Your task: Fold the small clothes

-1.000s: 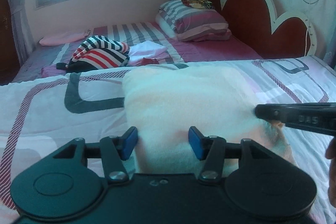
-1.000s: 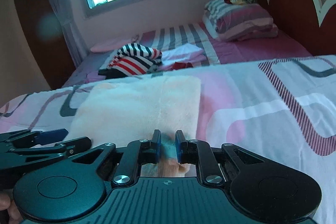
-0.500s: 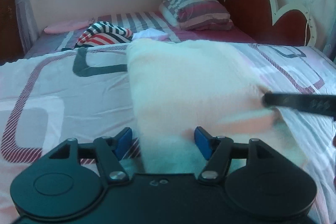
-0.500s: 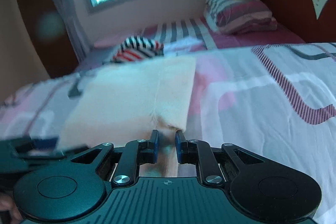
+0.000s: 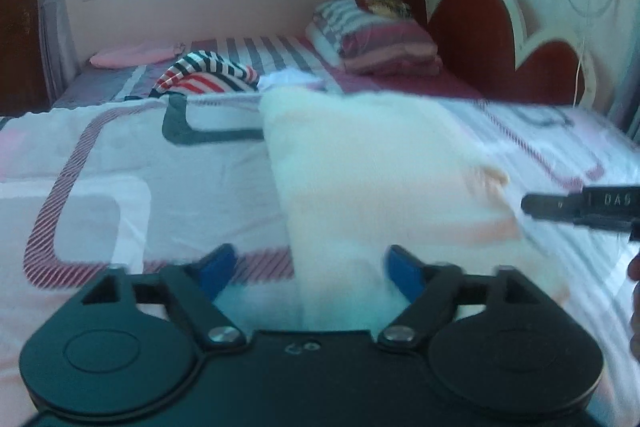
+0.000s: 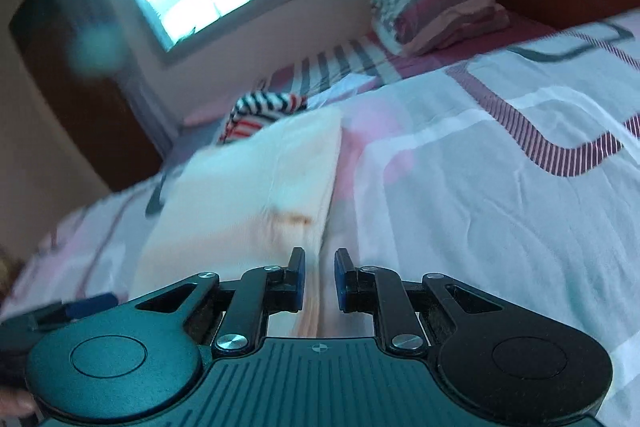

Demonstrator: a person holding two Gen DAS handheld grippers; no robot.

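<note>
A folded cream fleecy cloth lies on the pink-patterned bed, its near edge between both just-opening, spread hand-held grippers, left and right.

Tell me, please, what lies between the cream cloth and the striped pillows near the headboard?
In the left wrist view, a small white garment and bare maroon sheet lie between the cream cloth and the striped pillows.

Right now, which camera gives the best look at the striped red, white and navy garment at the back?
The left wrist view: the striped garment lies level, fairly sharp and mostly unobstructed behind the cream cloth. The right wrist view shows it tilted, blurred and partly hidden by that cloth.
</note>
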